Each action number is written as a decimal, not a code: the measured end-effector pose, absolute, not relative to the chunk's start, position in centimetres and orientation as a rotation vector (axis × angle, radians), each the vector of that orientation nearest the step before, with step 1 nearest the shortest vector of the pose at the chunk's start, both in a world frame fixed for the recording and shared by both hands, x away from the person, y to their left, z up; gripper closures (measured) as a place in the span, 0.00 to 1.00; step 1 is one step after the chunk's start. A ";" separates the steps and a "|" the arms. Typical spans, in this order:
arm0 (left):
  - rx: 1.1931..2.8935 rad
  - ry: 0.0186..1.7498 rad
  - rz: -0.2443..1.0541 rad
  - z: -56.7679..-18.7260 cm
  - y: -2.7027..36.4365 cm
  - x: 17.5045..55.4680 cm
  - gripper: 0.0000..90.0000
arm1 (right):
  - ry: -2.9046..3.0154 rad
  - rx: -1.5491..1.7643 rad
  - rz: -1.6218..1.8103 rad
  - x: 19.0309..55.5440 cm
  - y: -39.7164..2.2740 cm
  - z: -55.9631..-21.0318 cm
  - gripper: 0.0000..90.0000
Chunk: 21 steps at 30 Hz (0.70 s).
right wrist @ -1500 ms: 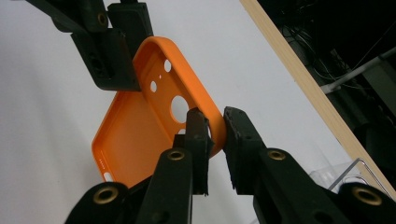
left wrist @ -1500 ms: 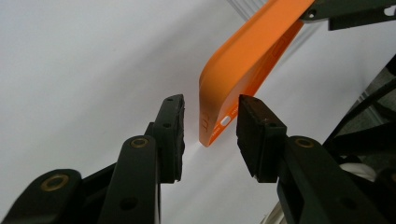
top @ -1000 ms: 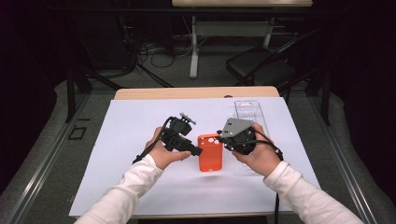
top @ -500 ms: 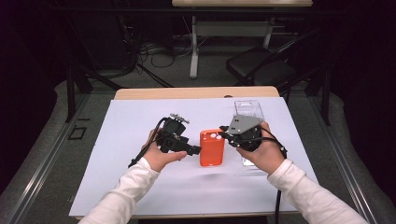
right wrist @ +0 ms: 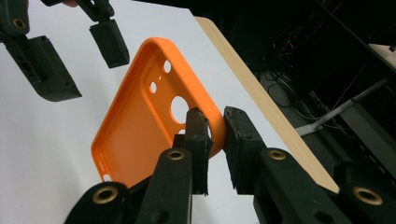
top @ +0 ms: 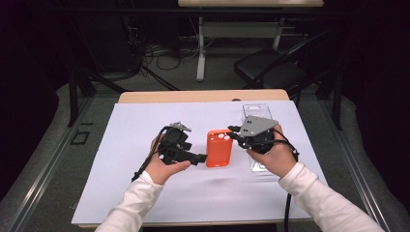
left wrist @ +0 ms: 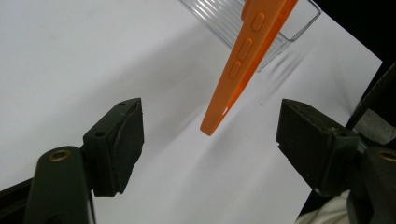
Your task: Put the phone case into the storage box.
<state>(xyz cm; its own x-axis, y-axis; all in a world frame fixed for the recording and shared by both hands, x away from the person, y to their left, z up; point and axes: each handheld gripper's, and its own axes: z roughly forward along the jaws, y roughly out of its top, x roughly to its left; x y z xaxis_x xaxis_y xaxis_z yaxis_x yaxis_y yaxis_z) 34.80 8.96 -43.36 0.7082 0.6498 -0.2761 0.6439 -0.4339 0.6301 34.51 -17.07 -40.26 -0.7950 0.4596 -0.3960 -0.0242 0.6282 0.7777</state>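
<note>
We record a sheet (top: 145, 193) spread on the table (top: 203, 96). The phone case (top: 219, 147) sits mid-sheet, between the left claw (top: 202, 158) on its left and the right claw (top: 233, 133) on its right. A clear case (top: 255, 108) lies behind the right claw.

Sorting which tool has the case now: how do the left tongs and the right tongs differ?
The left tongs stand open, having just been opening, pads clear of the orange phone case; the right tongs are shut on its edge. The left tongs sit at the case's lower end, the right tongs near its camera holes. Both have black jaws.
</note>
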 end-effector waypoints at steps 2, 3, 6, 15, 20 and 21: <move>2.144 0.996 0.019 -43.5 9.0 34.7 0.24 | 2.266 0.333 1.094 34.7 -17.2 -40.1 0.89; 2.147 1.005 0.041 -43.5 9.2 34.8 0.23 | 2.267 0.331 1.094 34.7 -17.2 -40.1 0.89; 2.148 1.035 0.071 -43.7 9.2 34.9 0.20 | 2.264 0.322 1.092 34.7 -17.3 -40.0 0.89; 2.117 1.086 0.115 -43.8 9.9 35.0 0.17 | 2.246 0.289 1.085 34.9 -17.7 -39.5 0.89; 2.079 1.084 0.098 -43.9 10.3 34.8 0.17 | 2.237 0.270 1.081 35.1 -18.0 -39.2 0.89; 2.076 1.082 0.102 -44.0 10.4 34.7 0.17 | 2.234 0.263 1.082 35.2 -18.1 -39.2 0.89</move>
